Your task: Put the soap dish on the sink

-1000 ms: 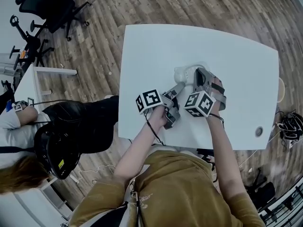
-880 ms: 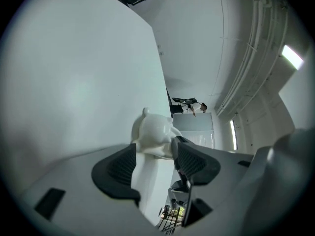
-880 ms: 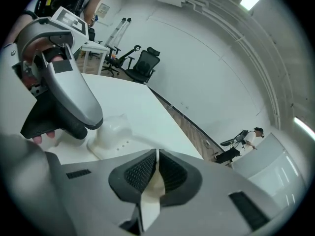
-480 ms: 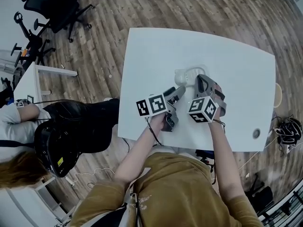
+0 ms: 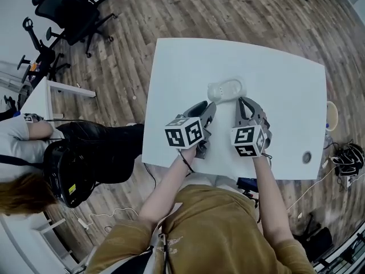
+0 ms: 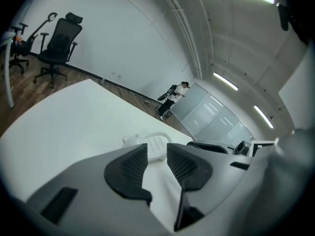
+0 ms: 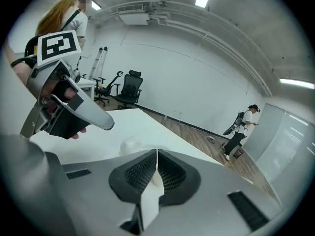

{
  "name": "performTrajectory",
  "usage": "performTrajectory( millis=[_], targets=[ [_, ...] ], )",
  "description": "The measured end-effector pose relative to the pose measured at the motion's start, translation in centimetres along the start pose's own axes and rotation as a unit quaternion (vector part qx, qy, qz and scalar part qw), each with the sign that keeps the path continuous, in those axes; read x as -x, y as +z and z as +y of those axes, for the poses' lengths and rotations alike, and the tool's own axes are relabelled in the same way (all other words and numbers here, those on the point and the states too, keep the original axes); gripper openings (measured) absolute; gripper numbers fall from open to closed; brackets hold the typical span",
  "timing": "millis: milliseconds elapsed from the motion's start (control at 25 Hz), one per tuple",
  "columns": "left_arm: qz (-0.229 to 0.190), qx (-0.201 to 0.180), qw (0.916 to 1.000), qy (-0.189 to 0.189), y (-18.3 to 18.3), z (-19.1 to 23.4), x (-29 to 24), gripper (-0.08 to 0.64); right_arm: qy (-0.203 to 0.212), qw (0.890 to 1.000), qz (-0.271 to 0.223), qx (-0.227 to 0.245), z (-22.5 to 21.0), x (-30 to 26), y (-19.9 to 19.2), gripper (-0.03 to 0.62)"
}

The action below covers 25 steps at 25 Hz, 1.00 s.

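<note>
My left gripper (image 5: 207, 106) and right gripper (image 5: 246, 101) now sit back toward 6 o'clock, clear of the soap dish (image 5: 225, 89). My left jaws have just been closing, nothing between them.

The soap dish (image 5: 226, 88) lies on the table (image 5: 285, 79) near its middle.

The table (image 5: 274, 73) is smooth, matt white. The floor (image 5: 171, 10) around it is grained wood planking with a dull sheen. The soap dish (image 5: 225, 89), at eleven o'clock from the right gripper (image 5: 245, 103), looks like glossy white plastic, ribbed inside. That gripper's shell is matt grey plastic, and its fingers (image 7: 140, 173) are faced in black, finely ribbed pads.
</note>
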<state>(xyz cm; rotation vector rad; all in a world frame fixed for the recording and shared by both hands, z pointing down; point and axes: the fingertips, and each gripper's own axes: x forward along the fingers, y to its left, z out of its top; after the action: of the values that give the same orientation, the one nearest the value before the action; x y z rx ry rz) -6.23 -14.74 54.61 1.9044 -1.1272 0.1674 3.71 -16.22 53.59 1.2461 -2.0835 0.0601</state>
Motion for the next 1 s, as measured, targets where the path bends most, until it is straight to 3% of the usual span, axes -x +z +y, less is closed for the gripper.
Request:
performTrajectory(
  millis=[200, 480, 640, 1000],
  targets=[
    [-0.053, -0.069, 0.9955, 0.037, 1.2, -1.2, 2.3, 0.067, -0.006, 1.0, -0.011, -0.02, -0.8, 3.0, -0.3, 0.012],
    [-0.114, -0.14, 0.9818, 0.058, 2.7, -3.1, 6.3, 0.043, -0.031, 0.997, -0.045, -0.056, -1.9, 7.5, -0.6, 0.012],
    [-0.157, -0.169, 0.9703, 0.074, 3.5, -4.8, 8.3, 0.031, -0.041, 0.994, -0.073, -0.069, -2.7, 10.2, -0.5, 0.011],
    [-0.197, -0.224, 0.9508, 0.083, 3.1, -7.8, 11.9, 0.008, -0.097, 0.981, -0.145, -0.091, -5.3, 16.7, 0.6, 0.011]
  ],
)
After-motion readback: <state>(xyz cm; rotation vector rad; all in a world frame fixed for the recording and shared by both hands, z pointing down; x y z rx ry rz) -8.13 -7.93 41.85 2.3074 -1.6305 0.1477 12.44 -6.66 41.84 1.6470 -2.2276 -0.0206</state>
